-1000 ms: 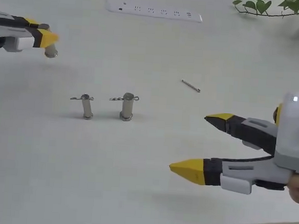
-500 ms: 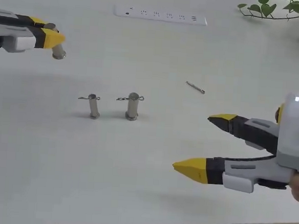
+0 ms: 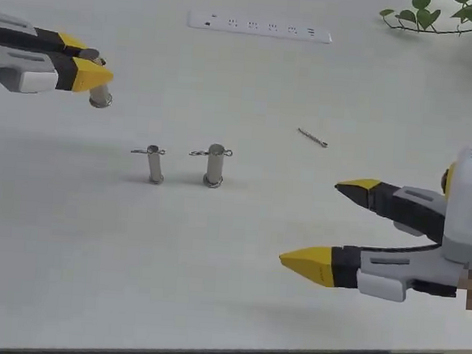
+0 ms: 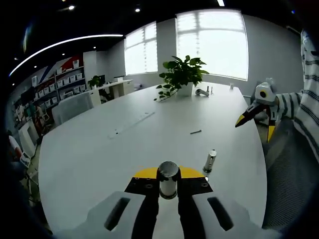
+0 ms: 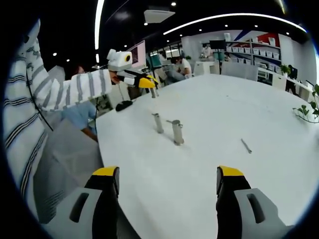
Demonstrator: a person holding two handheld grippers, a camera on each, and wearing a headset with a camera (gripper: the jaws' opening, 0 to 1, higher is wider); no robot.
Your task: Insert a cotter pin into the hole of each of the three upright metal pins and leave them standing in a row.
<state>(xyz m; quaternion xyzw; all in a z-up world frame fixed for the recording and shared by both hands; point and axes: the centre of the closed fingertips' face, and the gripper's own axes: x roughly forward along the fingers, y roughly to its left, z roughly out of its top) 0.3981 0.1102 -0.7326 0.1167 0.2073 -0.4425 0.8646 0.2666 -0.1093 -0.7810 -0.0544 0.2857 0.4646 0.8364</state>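
So the left tool (image 3: 98, 64) is clamped on a metal pin (image 3: 100, 99), up above the counter (image 3: 214, 264) at the left, while the right tool (image 3: 312, 223) hovers with its jaws wide apart. A second pin (image 3: 155, 165) and a third pin (image 3: 214, 166) stand side by side, each with a cotter through it. A loose cotter pin (image 3: 312, 137) lies off to their right.

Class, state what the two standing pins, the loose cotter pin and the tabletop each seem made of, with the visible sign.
Left standing pin and right standing pin: probably bare steel, grey with a soft sheen. Loose cotter pin: thin grey metal wire, it seems. Tabletop: smooth matt white, perhaps laminate or paint; unclear which.
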